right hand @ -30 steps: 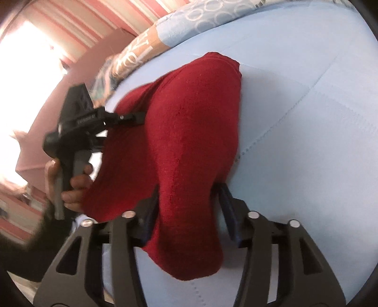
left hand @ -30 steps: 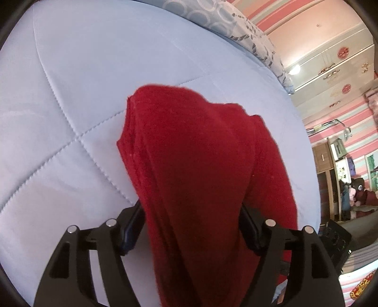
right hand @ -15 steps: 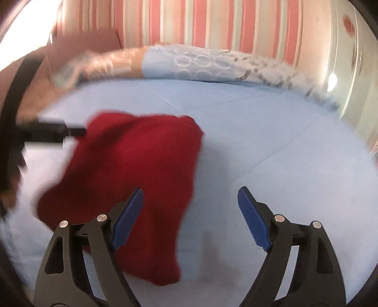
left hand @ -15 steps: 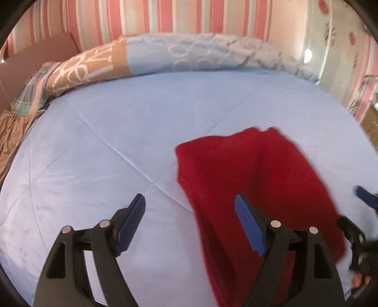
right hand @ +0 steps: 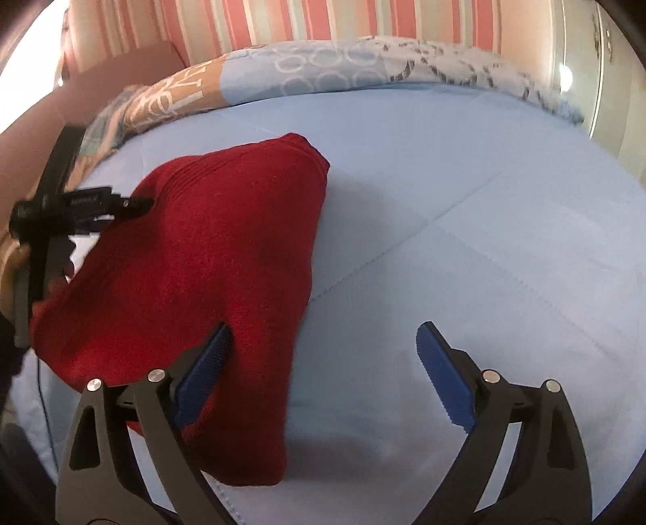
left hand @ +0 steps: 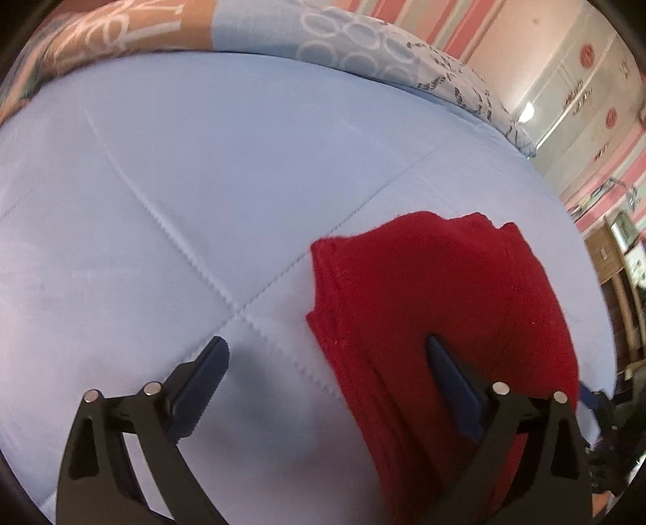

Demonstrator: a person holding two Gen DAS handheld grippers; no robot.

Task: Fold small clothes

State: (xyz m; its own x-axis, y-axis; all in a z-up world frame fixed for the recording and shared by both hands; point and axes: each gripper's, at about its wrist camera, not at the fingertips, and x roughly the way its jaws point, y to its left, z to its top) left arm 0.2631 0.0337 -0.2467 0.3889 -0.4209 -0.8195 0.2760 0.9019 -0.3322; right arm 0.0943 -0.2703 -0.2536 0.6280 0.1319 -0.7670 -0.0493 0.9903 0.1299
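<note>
A folded red knit garment (left hand: 436, 307) lies on the light blue quilt (left hand: 181, 181); it also shows in the right wrist view (right hand: 210, 262). My left gripper (left hand: 327, 363) is open and empty, its right finger over the garment's left part, its left finger over bare quilt. My right gripper (right hand: 323, 351) is open and empty, its left finger over the garment's right edge. The left gripper (right hand: 137, 202) also shows from the side in the right wrist view, at the garment's far left edge.
A patterned blue and orange pillow (right hand: 282, 76) lies along the far edge of the bed. Striped pink walls (right hand: 323, 20) stand behind. Wooden furniture (left hand: 617, 258) stands off the bed's right side.
A second ago both grippers were shut on the red garment and held it up. They have let it go and opened; the garment now lies on the quilt.
</note>
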